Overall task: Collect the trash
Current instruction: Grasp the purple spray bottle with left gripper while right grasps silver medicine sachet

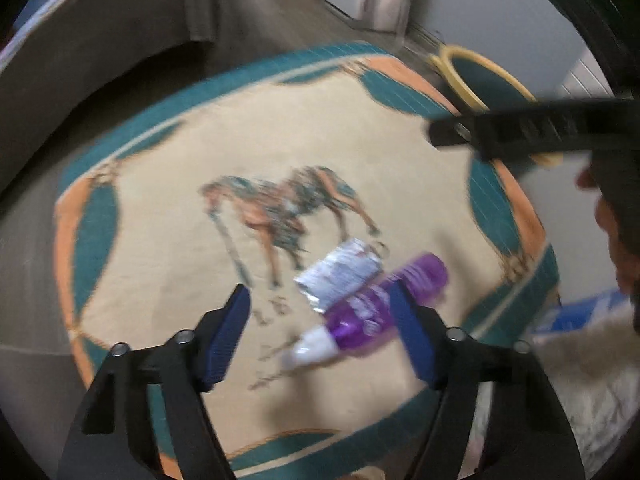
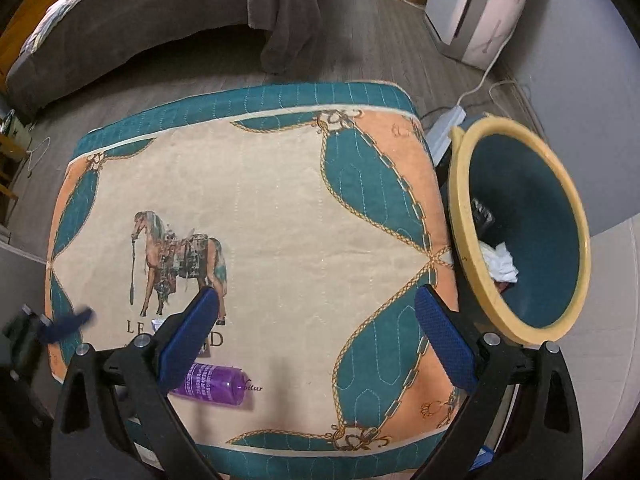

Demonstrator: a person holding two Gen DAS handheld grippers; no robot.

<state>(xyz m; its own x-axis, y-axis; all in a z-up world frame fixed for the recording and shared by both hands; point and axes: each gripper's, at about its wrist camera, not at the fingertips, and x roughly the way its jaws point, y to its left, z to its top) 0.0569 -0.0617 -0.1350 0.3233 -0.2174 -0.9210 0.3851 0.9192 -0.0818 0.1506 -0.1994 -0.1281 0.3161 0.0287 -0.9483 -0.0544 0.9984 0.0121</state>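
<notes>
A purple bottle (image 1: 376, 304) with a white cap lies on the horse-print cloth (image 1: 224, 152), next to a crumpled silver wrapper (image 1: 340, 272). My left gripper (image 1: 320, 292) is open above them, the bottle just inside its right finger; this view is blurred. In the right wrist view the bottle (image 2: 216, 386) lies at the lower left, partly behind my left finger. My right gripper (image 2: 316, 300) is open and empty over the cloth (image 2: 280, 200). A teal bin with a yellow rim (image 2: 464, 220) stands to the right and holds white crumpled paper (image 2: 500, 260).
The cloth covers a low table. A dark bed (image 2: 140, 20) lies beyond it, with a grey blanket hanging down. A white appliance (image 2: 476, 4) and a power strip with cable (image 2: 448, 120) are at the back right. The other gripper's arm (image 1: 520, 128) crosses the left wrist view.
</notes>
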